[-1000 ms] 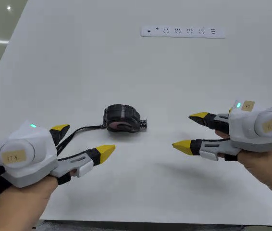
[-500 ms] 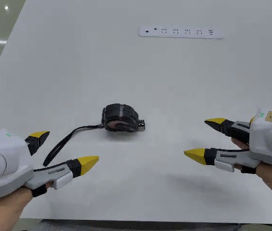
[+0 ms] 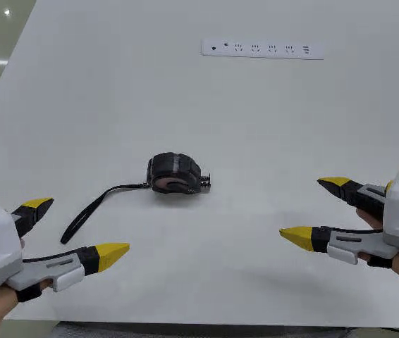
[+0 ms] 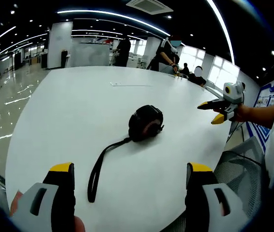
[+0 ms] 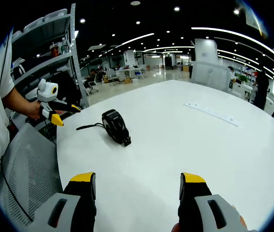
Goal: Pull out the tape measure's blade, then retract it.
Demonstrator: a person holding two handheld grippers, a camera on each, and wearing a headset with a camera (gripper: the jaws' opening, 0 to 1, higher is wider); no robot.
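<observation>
A black tape measure (image 3: 177, 174) lies on the white table (image 3: 206, 105), its blade inside and its black wrist strap (image 3: 90, 211) trailing to the left. The same tape measure (image 4: 145, 122) sits ahead of the left gripper's jaws, and the tape measure (image 5: 115, 125) lies to the left in the right gripper view. My left gripper (image 3: 72, 229) is open near the table's front left edge, well short of the strap. My right gripper (image 3: 318, 208) is open at the front right, apart from the tape. Both hold nothing.
A white power strip (image 3: 262, 48) lies flat at the far side of the table. A mesh chair (image 5: 25, 169) stands by the table edge. People stand in the background of the hall (image 4: 168, 50).
Both grippers have drawn back toward me and apart, away from the tape measure, still open. The tape measure has not moved on the table.
</observation>
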